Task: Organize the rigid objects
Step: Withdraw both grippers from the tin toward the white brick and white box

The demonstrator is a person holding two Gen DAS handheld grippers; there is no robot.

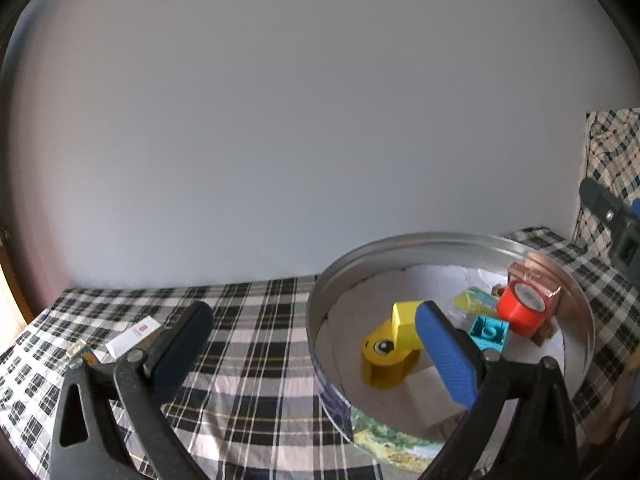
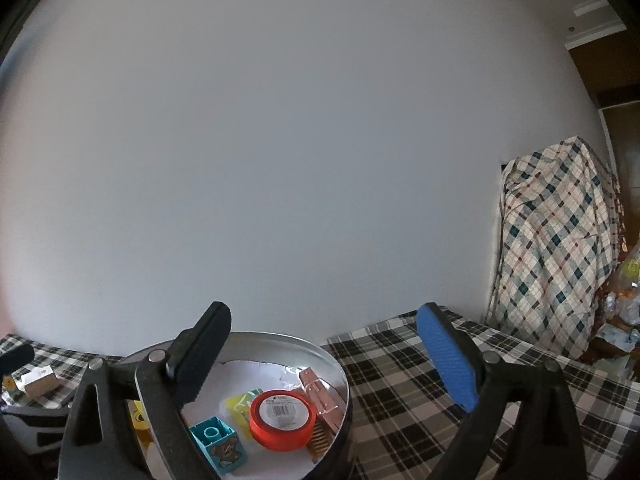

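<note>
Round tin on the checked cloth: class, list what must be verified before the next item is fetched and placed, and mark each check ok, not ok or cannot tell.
1. Left gripper open and empty: ok.
2. Right gripper open and empty: ok.
3. Round tin uncovered, ready to receive items: ok.
4. Free floor space in the tin beside the yellow toy, teal block and red tape roll: ok, white lining shows at the back.
5. Items left outside: not ok, a small white box lies on the cloth.
6. Tin steady on the cloth: cannot tell.
</note>
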